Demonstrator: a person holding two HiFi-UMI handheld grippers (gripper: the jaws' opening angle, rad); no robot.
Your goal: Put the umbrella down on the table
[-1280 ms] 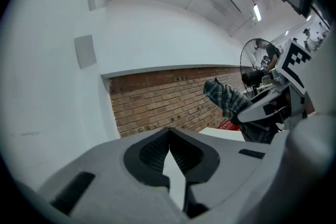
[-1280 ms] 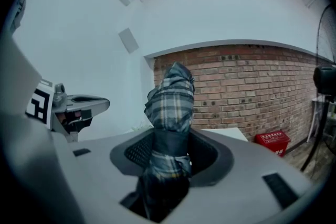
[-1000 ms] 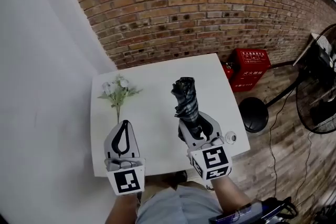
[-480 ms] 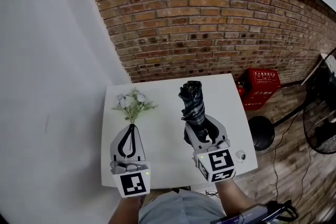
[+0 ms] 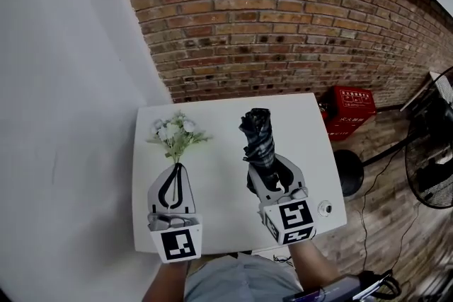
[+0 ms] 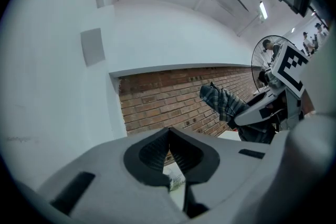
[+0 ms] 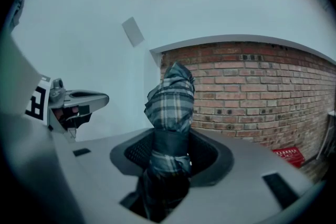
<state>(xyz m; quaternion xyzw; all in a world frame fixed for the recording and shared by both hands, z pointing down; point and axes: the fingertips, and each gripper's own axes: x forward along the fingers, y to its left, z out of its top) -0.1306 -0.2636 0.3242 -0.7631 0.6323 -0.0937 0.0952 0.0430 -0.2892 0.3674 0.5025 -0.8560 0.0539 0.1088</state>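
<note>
The right gripper [image 5: 270, 175] is clamped on the folded plaid umbrella [image 5: 257, 139]. It grips the lower part, so the bundled canopy stands up and forward out of the jaws, above the white table [image 5: 219, 180] and, as far as the views show, not resting on it. To lower it well, I judge the gripper should tip forward and sink until the umbrella lies flat on the bare tabletop ahead of its jaws, and let go only once the table carries the weight — keeping clear of the bunch of white flowers [image 5: 173, 132] off to its left. The left gripper [image 5: 176, 169] has its jaws closed on nothing, with the flowers just beyond its tips. Counted: one umbrella, one bunch of flowers, one table, two grippers — plus one red box [image 5: 354, 105] and one fan [image 5: 432, 166] to the right gripper's right.
</note>
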